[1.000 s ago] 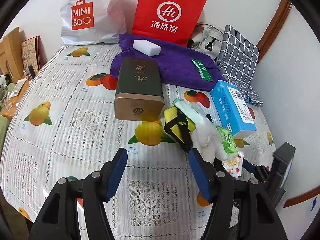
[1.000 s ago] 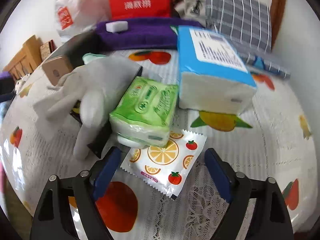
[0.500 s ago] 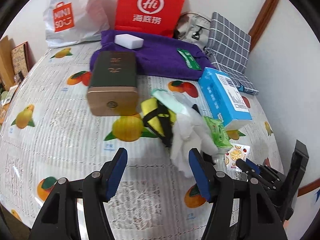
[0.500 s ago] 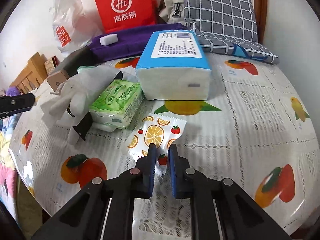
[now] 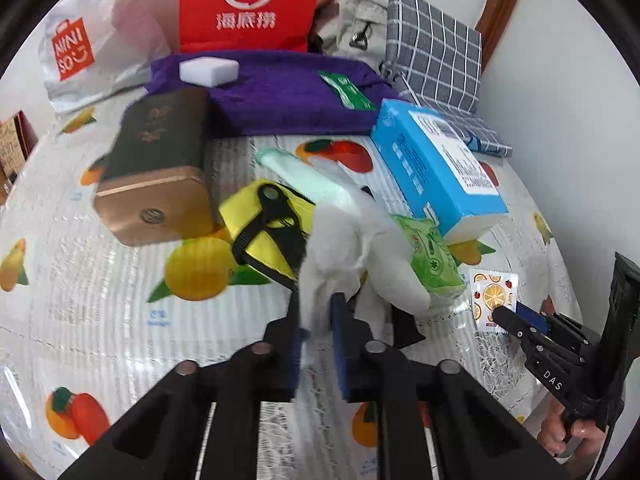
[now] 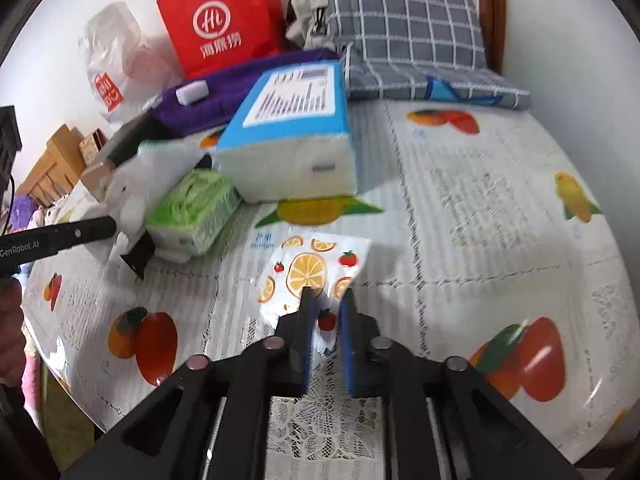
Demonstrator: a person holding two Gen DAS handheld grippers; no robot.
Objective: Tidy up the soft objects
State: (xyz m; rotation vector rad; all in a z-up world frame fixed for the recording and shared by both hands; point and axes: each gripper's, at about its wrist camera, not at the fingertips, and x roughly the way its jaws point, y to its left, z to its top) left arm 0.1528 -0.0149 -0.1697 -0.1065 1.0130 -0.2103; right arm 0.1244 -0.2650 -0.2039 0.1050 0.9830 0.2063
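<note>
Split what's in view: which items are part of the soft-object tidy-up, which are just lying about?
In play:
- white glove, gripped by left gripper
- orange-print sachet, gripped by right gripper
- green tissue pack
- blue tissue pack

Lying about:
- brown box
- red Haidilao bag
- Miniso bag
- grey checked cushion

A round bench [image 5: 100, 320] under a glossy fruit-print cover carries a crowded spread. At the back a purple towel [image 5: 280, 92] lies flat with a white sponge block [image 5: 209, 72] on top, just in front of a red paper bag [image 5: 246, 4] and a white shopping bag [image 5: 88, 48]. A dark tin [image 5: 156, 172] lies on its side, a yellow pouch [image 5: 256, 228] just beside it. The blue tissue pack [image 6: 292, 132] sits mid-bench, touching the green tissue packet [image 6: 196, 208]. The orange-print sachet [image 6: 312, 264] lies near the front edge, and grey checked cushions [image 6: 404, 40] sit at the far right.
</note>
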